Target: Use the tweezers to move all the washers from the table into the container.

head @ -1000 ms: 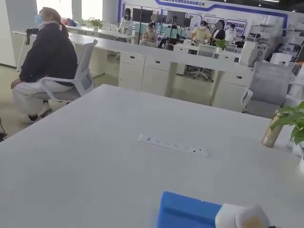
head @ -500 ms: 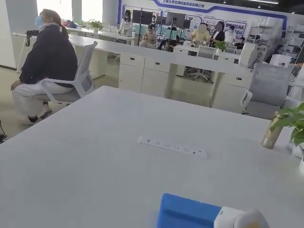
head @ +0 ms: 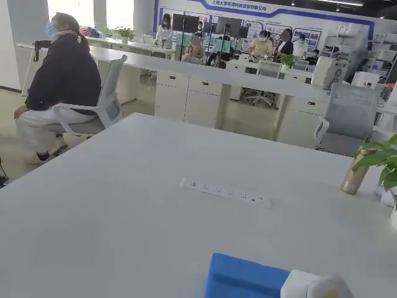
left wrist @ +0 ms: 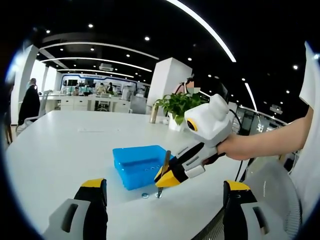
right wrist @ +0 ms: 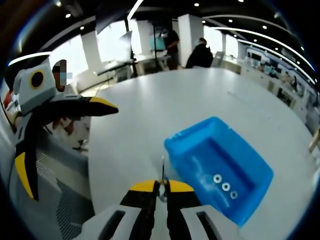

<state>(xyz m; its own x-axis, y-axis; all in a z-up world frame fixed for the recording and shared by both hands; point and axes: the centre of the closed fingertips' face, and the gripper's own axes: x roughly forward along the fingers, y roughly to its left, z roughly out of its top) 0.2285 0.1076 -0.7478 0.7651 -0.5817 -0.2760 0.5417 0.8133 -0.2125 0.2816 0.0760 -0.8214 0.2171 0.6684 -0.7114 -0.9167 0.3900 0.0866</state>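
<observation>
Right gripper (right wrist: 161, 187): jaws pinched on tweezers (right wrist: 162, 172), tilted down just beside the blue container (right wrist: 186, 142).
Left gripper (left wrist: 164, 185): jaws wide, held level, facing the container.
Washers (right wrist: 225, 186): three inside the container; another washer (left wrist: 145, 195) on the table (left wrist: 60, 150) beside it.

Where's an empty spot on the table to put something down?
The wide bare stretch of table left of the power strip and the blue container is free. It's crowded beside the container, where the right gripper holds tweezers near a washer.
</observation>
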